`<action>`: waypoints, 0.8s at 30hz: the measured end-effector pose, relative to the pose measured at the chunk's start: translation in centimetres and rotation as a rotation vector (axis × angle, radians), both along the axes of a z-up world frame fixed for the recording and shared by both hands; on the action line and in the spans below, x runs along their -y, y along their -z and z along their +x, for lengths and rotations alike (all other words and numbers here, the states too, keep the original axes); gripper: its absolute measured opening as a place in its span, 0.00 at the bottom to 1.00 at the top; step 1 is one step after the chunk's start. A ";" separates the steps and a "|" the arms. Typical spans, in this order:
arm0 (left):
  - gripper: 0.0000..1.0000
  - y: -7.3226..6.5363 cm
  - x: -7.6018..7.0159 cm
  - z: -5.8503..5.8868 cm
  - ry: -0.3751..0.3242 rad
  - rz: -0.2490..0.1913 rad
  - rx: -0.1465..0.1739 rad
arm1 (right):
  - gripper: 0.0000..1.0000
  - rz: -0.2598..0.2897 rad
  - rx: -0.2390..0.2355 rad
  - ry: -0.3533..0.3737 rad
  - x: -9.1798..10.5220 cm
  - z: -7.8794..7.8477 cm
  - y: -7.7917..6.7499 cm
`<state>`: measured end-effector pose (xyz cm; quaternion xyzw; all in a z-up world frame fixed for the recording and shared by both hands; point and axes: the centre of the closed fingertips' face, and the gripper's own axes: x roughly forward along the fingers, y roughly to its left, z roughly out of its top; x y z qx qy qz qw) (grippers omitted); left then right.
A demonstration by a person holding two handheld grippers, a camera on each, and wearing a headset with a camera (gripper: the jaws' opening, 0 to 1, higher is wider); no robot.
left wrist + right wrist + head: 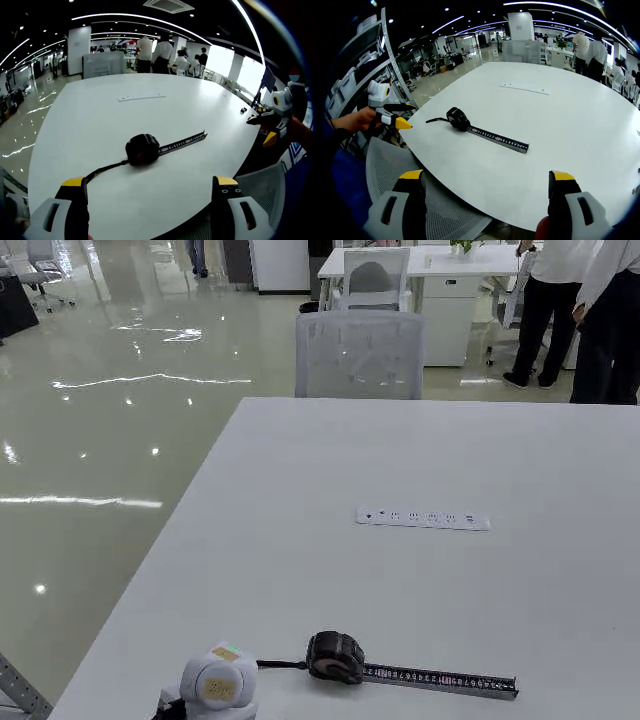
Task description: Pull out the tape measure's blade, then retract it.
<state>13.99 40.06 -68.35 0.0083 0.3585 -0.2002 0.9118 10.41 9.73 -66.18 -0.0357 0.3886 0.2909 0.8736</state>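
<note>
A black tape measure (335, 657) lies near the front edge of the white table (420, 460), with its blade (440, 679) pulled out flat to the right and a short strap to its left. In the left gripper view the case (142, 149) lies ahead of my open left gripper (150, 182), strap end nearest, nothing between the jaws. In the right gripper view my right gripper (487, 175) is open and empty, back from the table edge, with the case (458, 118) and blade (497, 138) ahead. The left gripper (407, 115) hangs off the table's edge at the left.
A white power strip (423, 518) lies mid-table. A grey mesh chair (360, 353) stands at the far edge, with people (560, 300) and desks behind it. Another mesh chair back (420, 165) sits below the right gripper. The right gripper (260, 129) shows beyond the table's right edge.
</note>
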 end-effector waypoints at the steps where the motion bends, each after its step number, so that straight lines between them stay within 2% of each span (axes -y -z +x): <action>1: 1.00 -0.2 -0.4 -0.3 -0.007 -0.001 -0.006 | 1.00 -0.001 0.003 0.005 0.1 -0.2 -0.2; 3: 1.00 -0.3 -1.1 -1.1 -0.022 -0.006 -0.028 | 1.00 0.003 0.001 0.004 -0.1 -0.6 -0.7; 9: 1.00 -0.9 -2.6 -3.1 -0.015 0.020 -0.041 | 1.00 -0.004 0.003 -0.013 -0.5 -1.7 -1.9; 13: 1.00 -1.9 -3.1 -4.0 -0.026 0.001 -0.044 | 1.00 -0.032 0.005 -0.059 -1.0 -2.5 -2.4; 16: 1.00 -2.7 -3.3 -4.4 -0.034 0.000 -0.038 | 1.00 -0.038 0.011 -0.052 -0.9 -2.7 -3.0; 24: 1.00 -3.6 -3.5 -5.3 -0.042 0.025 -0.048 | 1.00 -0.040 0.023 -0.055 -1.4 -3.6 -4.1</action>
